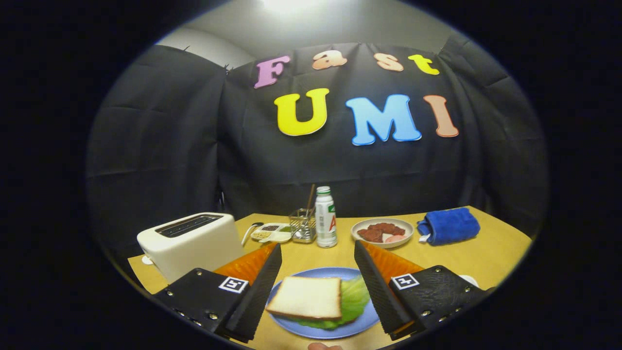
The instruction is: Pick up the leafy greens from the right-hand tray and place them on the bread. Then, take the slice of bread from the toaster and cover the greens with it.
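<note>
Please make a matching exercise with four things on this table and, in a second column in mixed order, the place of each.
1. toaster
2. bread slice
3. blue towel
4. white bottle

a. on the lettuce, between the open gripper fingers
b. beside the metal holder
c. far right, past the dish of meat
d. left edge of the table

Pairs: 1-d, 2-a, 3-c, 4-b

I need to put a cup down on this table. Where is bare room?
Bare tabletop lies between the blue plate and the bottle, and right of the open gripper, below the blue towel. The back row from toaster to meat dish is crowded.
</note>
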Motion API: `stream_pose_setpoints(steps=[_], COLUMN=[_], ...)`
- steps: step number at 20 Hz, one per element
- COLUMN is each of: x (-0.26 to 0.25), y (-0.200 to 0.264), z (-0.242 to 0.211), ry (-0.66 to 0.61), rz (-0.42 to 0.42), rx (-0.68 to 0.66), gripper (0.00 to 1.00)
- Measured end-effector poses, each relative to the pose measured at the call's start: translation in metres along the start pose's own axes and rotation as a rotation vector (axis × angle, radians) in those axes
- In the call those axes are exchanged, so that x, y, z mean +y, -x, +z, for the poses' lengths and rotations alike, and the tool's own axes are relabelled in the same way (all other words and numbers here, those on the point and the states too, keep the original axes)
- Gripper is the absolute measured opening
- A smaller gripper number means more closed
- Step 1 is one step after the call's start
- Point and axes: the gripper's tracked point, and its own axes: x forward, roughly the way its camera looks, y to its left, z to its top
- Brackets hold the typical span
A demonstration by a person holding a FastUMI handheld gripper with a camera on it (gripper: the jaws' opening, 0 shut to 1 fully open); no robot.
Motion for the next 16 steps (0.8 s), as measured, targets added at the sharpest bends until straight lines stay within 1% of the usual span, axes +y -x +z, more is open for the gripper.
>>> stream_pose_setpoints(steps=[4,7,9,11,13,16], x=[-0.085,-0.152,-0.191,-0.226,-0.257,-0.317], y=[0.015,0.039,0.057,0.071,0.088,0.112], z=[0.030,0.052,0.064,0.072,0.079,0.083], ry=[0.031,0.047,0.058,0.080,0.090,0.095], rz=[-0.090,-0.171,-0.210,-0.231,-0.231,-0.263], rx=[-0.069,-0.126,-0.149,-0.156,-0.165,-0.181], gripper=[0.92,0.92,0.92,0.91,0.92,0.91])
